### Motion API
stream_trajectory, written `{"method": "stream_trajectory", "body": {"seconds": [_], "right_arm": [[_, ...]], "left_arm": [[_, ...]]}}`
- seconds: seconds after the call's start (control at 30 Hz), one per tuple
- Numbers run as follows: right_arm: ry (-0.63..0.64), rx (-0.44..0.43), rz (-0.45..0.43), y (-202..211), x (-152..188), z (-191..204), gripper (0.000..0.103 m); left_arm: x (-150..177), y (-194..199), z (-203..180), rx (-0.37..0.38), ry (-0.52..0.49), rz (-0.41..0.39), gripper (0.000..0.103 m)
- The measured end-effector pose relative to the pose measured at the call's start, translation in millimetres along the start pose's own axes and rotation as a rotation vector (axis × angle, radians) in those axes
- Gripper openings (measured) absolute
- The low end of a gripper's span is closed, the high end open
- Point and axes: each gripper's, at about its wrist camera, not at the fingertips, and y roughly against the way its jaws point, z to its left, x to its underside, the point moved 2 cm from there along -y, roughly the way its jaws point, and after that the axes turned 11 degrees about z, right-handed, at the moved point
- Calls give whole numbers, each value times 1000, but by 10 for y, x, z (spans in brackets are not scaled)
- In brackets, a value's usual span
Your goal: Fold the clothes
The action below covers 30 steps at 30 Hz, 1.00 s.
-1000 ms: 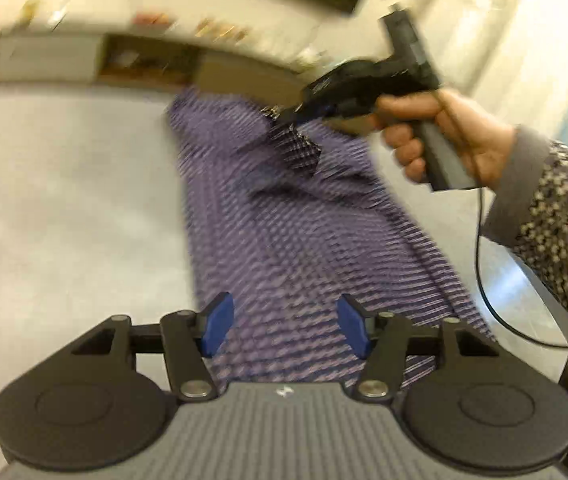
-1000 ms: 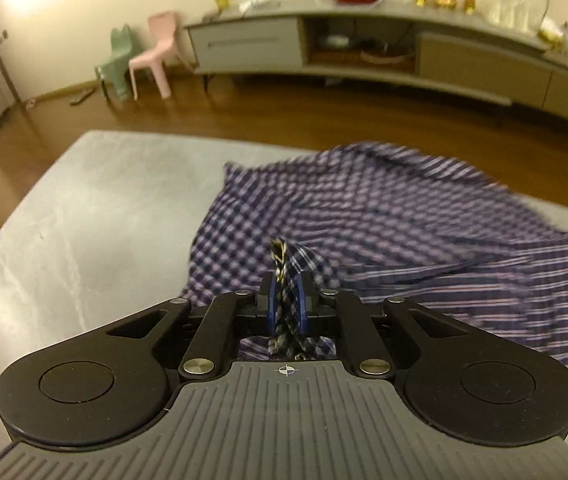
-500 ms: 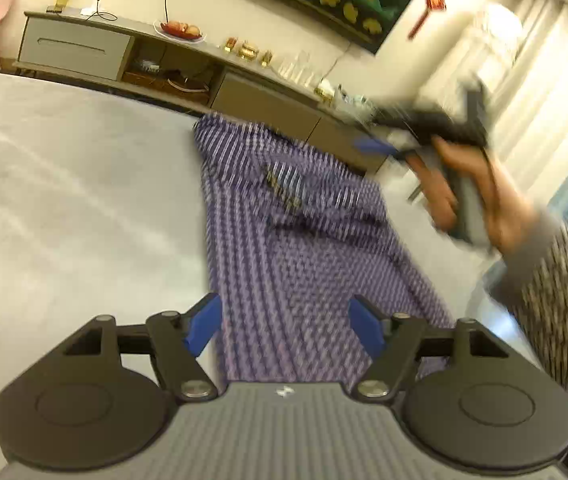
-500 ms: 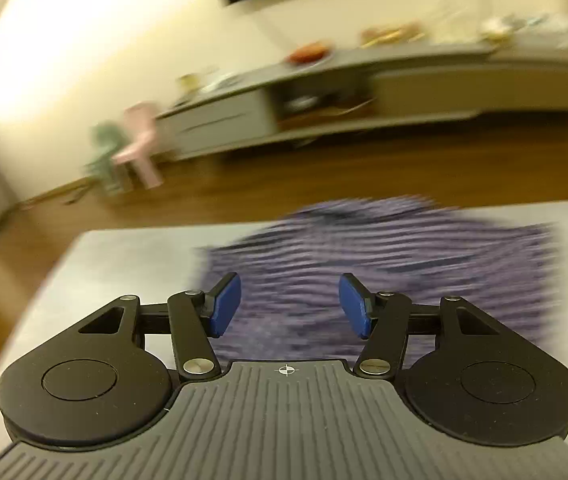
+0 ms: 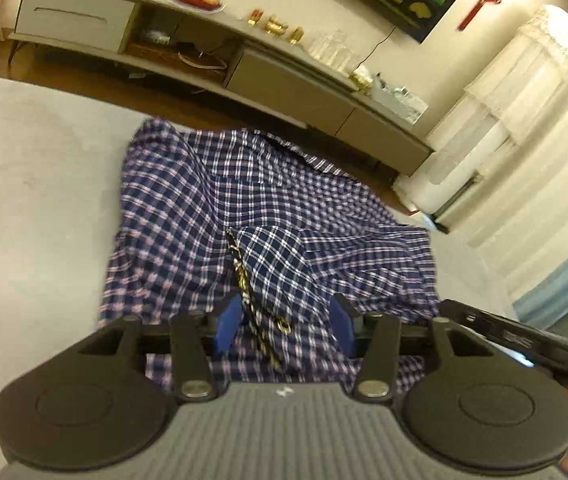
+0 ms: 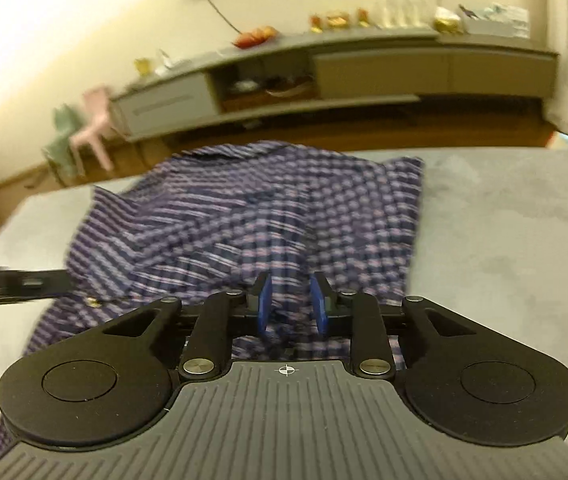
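The checked shirt (image 5: 243, 216) lies rumpled on a pale grey bench (image 5: 23, 200), filling the middle of both views, with a folded sleeve and its gold-edged cuff (image 5: 255, 280) at lower centre of the left view. Beyond it runs a brown wood floor (image 6: 444, 132) and a long low grey sideboard (image 5: 83, 12) along a cream wall, a pink chair (image 6: 95, 120) at centre left of the right view, white curtains (image 5: 524, 100) at upper right of the left view. The left gripper (image 5: 284, 324) points down over the cuff, jaws spread and just closing, cloth between the pads but not visibly pinched. The right gripper (image 6: 292, 304) hangs over the shirt's near edge, jaws narrowly apart, just closing, gripping nothing visible.
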Motion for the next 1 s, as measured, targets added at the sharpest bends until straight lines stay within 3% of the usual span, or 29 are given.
{"method": "stream_trajectory", "body": {"seconds": [0.03,0.1,0.23,0.3,0.4,0.5,0.57,0.63,0.7,0.87,0.9,1.0], "right_arm": [[34,-11,-15,1,6,64,22],[108,-30,-45,3,17,202,18],[243,3,76,-262,18,423,9],[254,18,136,-412,60,411,9],[262,-3,144,-420,77,397,13],[261,-29,178,-299,-37,452,16],[265,-60,134,-105,-170,566,19],[278,-113,78,73,-339,754,33],[323,-140,46,87,-530,1059,45],[497,-108,74,-532,-953,2013,56],[524,-80,101,-732,-1012,2169,52],[565,13,201,-1322,-1095,2400,0]], "left_arm": [[-17,-64,-8,-10,0,4,38],[-35,-84,-28,-39,-21,-14,6],[-86,53,-18,-74,-45,-102,3],[-108,28,87,-81,-7,-90,1],[-64,-116,245,-116,7,-28,3],[51,-11,388,-89,58,-36,14],[179,208,433,-33,57,-57,33],[325,407,405,-4,14,-61,45],[479,520,342,-6,-43,-35,45],[759,585,381,1,-97,2,45],[775,573,413,1,-98,15,44],[806,524,537,2,-102,66,41]]}}
